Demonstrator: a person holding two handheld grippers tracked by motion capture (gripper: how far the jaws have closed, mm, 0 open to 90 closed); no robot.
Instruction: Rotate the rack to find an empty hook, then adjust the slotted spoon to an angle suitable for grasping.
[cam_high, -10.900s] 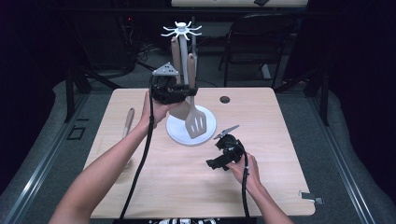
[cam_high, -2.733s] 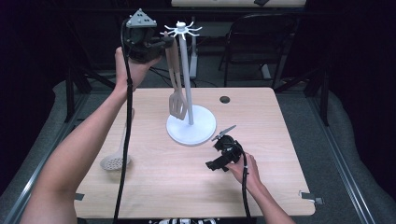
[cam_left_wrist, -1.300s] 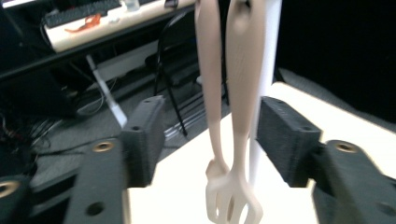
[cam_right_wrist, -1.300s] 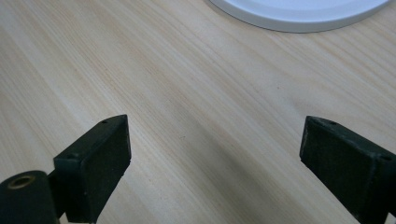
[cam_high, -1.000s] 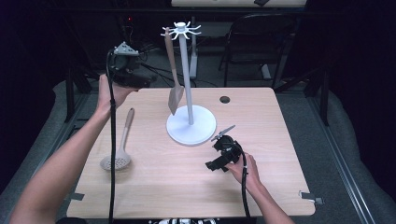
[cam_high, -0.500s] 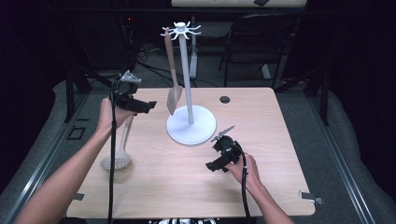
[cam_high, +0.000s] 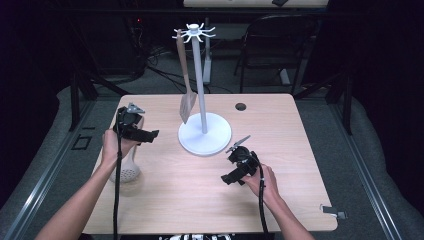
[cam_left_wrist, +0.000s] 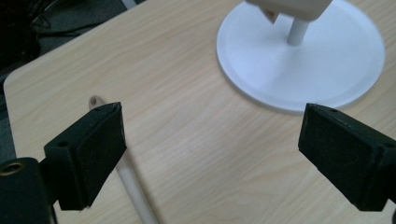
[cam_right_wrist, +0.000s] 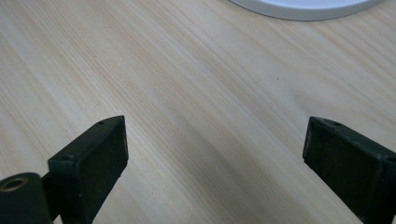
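Note:
A white utensil stand (cam_high: 204, 134) rises at the table's middle. A wooden spatula (cam_high: 186, 97) hangs from a hook at its top. A skimmer spoon (cam_high: 126, 169) with a pale wooden handle (cam_left_wrist: 133, 186) lies flat near the left edge. My left gripper (cam_high: 150, 134) hovers just over that handle, pointing toward the stand. Its jaws have just been opening and stand open (cam_left_wrist: 210, 140), nothing between them; the handle passes under the left jaw. My right gripper (cam_high: 228, 178) rests low on the table in front of the stand, open (cam_right_wrist: 215, 154) over bare wood.
The stand's round base (cam_left_wrist: 303, 65) lies just beyond the left gripper, and its rim (cam_right_wrist: 303, 7) just beyond the right one. A dark round grommet (cam_high: 240, 106) sits at the back of the table. A chair (cam_high: 280, 45) stands behind. Bare wood (cam_high: 190, 200) spreads in front.
The left hand has come down from beside the hanging spatula to just above the table by the skimmer's handle. The right hand has kept still.

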